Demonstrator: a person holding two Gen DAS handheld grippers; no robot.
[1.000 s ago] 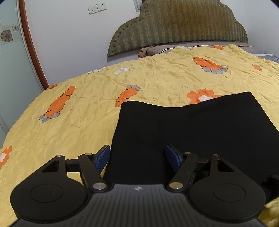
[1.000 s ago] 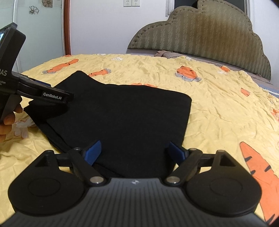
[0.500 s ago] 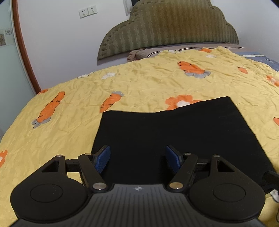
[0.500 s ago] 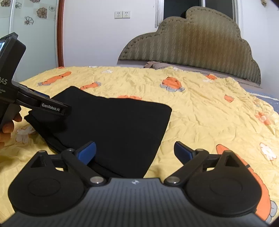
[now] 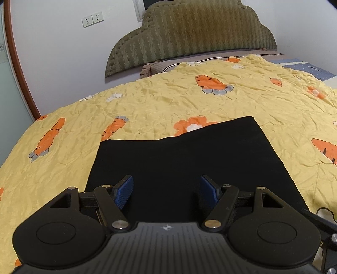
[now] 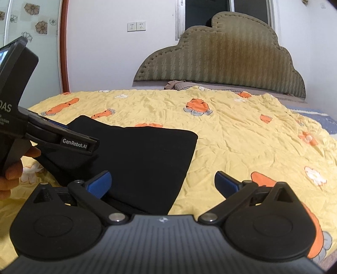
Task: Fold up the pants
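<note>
The black pants [image 5: 179, 160] lie folded into a flat rectangle on the yellow carrot-print bedspread [image 5: 160, 105]. My left gripper [image 5: 166, 190] is open and empty, held just above the near edge of the pants. My right gripper [image 6: 163, 182] is open wide and empty, over the near right corner of the pants [image 6: 147, 151]. In the right wrist view the left gripper [image 6: 82, 143] shows from the side at the left, above the pants' left part, with the hand holding it.
A padded olive headboard [image 5: 189, 35] stands at the far end of the bed, against a white wall with sockets [image 5: 92, 19]. A red-brown door frame [image 5: 19, 69] runs along the left. A blue patterned cloth [image 5: 303, 67] lies at the far right.
Both grippers have pulled back and up from the pants. The right gripper has opened wider and shifted right, off the cloth. The pants lie still.
</note>
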